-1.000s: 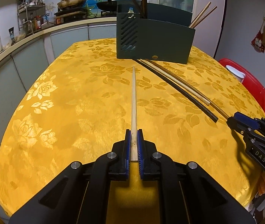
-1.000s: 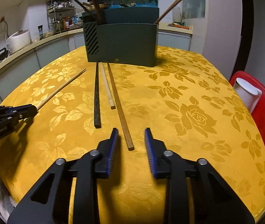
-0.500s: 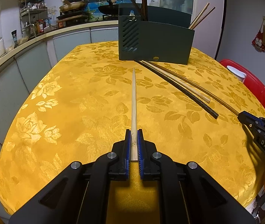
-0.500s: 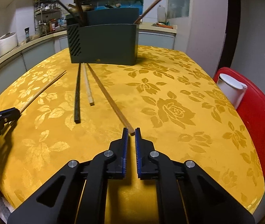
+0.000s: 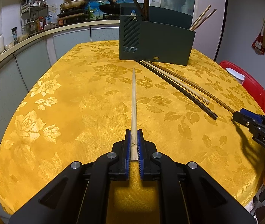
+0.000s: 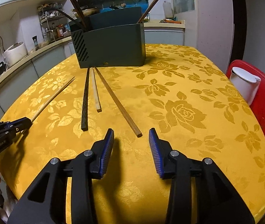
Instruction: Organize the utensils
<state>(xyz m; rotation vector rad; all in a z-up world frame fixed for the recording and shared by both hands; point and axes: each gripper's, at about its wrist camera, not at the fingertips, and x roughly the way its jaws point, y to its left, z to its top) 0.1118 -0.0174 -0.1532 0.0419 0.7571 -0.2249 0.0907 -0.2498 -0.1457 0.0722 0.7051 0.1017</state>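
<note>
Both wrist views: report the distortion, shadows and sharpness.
Left wrist view: fisheye bends the pale counter edge; black corners; sharp throughout. Right wrist view: same curving at the yellow floral tablecloth rim; right gripper, jaws just opening, throws a dark shadow on the cloth; no glare, no blur.

Black left tool (image 5: pixel 134 145), blue ribbed pads, silver screws, right tool (image 6: pixel 131 143) w/ "DAS" marking
</note>
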